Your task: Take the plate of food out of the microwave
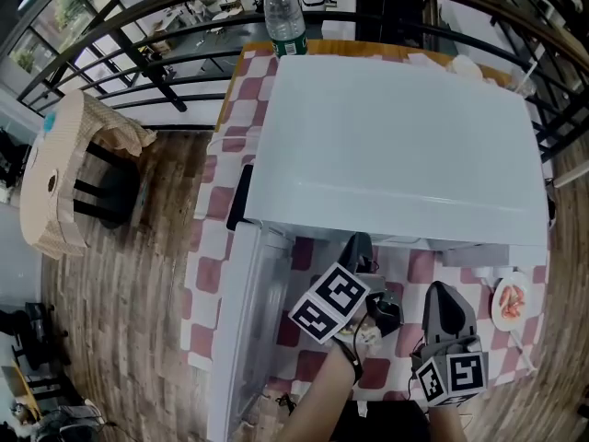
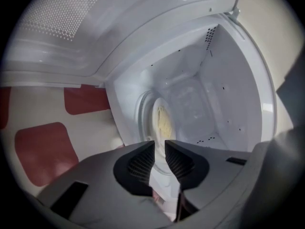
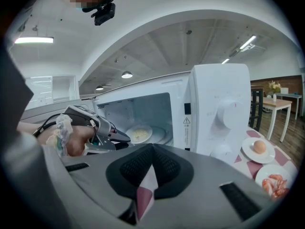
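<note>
The white microwave [image 1: 396, 127] stands on the checked table with its door [image 1: 244, 320] swung open to the left. Inside, a white plate of pale yellow food [image 3: 139, 134] lies on the turntable; the left gripper view shows this plate [image 2: 163, 120] deep in the cavity. My left gripper [image 2: 159, 149] is at the mouth of the cavity, short of the plate, jaws a little apart with nothing between them. In the right gripper view the left gripper [image 3: 114, 135] points into the opening. My right gripper [image 3: 151, 149] is shut and empty, held back in front of the microwave.
Right of the microwave stand a plate with an egg [image 3: 259, 148] and a plate of shrimp [image 1: 511, 302]. A water bottle [image 1: 283, 17] is behind the microwave. A chair with a beige cushion [image 1: 64, 168] stands on the wooden floor at left.
</note>
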### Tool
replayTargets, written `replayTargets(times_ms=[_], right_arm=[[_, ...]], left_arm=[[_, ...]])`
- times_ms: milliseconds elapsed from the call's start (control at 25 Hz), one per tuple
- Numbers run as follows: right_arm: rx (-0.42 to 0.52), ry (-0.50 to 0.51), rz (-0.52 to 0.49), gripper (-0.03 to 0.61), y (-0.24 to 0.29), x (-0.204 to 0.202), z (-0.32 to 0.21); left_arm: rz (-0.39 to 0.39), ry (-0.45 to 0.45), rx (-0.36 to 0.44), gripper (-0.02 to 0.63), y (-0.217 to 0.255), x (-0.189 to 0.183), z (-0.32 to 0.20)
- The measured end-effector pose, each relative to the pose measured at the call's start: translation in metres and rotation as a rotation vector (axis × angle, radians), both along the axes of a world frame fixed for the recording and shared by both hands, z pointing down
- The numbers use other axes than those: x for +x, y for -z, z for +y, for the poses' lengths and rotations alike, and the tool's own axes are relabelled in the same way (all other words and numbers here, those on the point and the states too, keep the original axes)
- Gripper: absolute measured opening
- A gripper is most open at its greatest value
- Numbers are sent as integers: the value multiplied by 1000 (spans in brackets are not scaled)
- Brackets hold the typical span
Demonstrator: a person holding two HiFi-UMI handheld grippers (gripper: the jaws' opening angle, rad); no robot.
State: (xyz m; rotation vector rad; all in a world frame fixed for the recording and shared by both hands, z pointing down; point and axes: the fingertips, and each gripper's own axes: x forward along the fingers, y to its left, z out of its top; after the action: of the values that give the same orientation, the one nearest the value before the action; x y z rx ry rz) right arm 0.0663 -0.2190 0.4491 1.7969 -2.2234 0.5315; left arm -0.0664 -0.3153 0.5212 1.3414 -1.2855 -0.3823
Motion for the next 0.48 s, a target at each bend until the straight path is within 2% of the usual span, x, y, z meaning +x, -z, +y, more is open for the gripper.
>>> replayTargets(times_ms=[480], right_arm=[[-3, 0, -4, -8, -3, 5, 0]], left_arm=[[-3, 9, -31, 109, -3, 1, -7]])
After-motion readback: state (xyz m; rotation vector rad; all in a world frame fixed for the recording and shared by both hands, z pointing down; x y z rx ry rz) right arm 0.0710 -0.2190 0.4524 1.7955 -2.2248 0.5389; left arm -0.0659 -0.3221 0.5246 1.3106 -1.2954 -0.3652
